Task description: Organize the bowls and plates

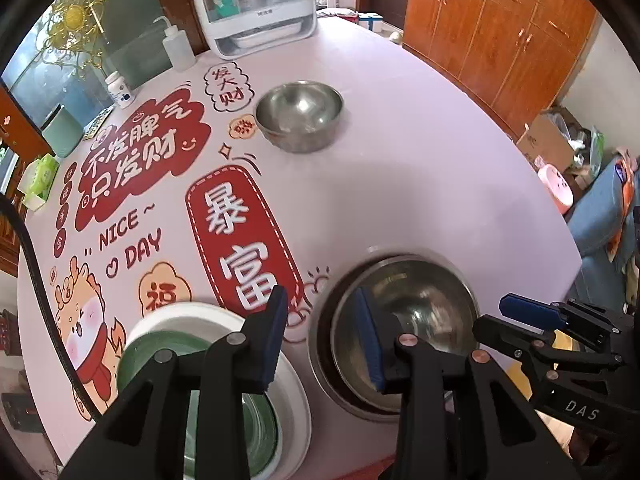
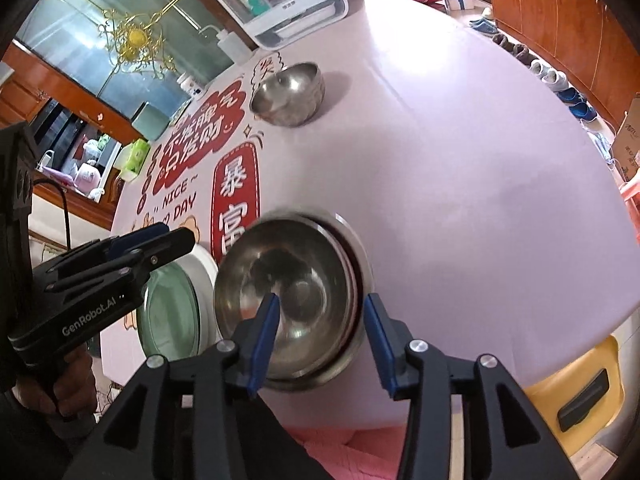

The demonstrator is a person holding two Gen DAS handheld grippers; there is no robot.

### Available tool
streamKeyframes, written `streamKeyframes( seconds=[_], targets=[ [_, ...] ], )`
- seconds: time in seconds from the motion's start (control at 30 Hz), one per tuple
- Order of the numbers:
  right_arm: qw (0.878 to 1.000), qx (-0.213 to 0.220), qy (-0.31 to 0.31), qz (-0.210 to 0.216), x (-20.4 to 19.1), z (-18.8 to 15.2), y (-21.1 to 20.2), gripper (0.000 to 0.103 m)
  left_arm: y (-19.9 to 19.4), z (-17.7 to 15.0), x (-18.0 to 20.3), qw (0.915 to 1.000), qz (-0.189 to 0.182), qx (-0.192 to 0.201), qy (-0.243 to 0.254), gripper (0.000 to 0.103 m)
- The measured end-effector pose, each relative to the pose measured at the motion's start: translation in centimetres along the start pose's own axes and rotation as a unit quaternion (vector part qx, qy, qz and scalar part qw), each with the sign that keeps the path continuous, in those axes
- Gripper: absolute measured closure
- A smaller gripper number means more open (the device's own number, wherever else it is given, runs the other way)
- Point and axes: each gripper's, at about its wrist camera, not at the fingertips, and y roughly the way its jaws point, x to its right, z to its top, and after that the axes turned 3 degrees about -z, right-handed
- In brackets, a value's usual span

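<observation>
The left gripper (image 1: 324, 336) stands partly open with nothing between its blue pads, hanging above the gap between the stacked plates (image 1: 208, 344) and the nested steel bowls (image 1: 404, 320). The right gripper (image 2: 320, 340) is also partly open, its jaws straddling the near rim of the nested steel bowls (image 2: 288, 284) without pressing it. A single steel bowl (image 1: 300, 114) sits well beyond both on the pink tablecloth (image 1: 420, 184).
</observation>
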Motion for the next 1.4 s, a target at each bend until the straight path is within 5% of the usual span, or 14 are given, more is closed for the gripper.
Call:
streamKeyframes(
  seconds=[0.13, 0.87, 1.4],
  targets=[
    [1.000, 0.011, -0.002, 0.005, -0.4, 2.6, 0.2, 0.057, 0.1, 1.6, -1.1, 0.9999, 0.006, 0.007, -0.011, 0.058],
    [0.999, 0.042, -0.027, 0.004, -1.5, 15.6, 4.1, 0.050, 5.2, 10.3, -6.4, 0.9931, -0.014, 0.023, -0.114, 0.054],
    [0.997, 0.064, -0.022, 0.043, -1.5, 18.5, 9.4, 0.050, 9.8, 12.3, -9.3, 0.9749, -0.076, 0.081, -0.193, 0.055]
  ],
)
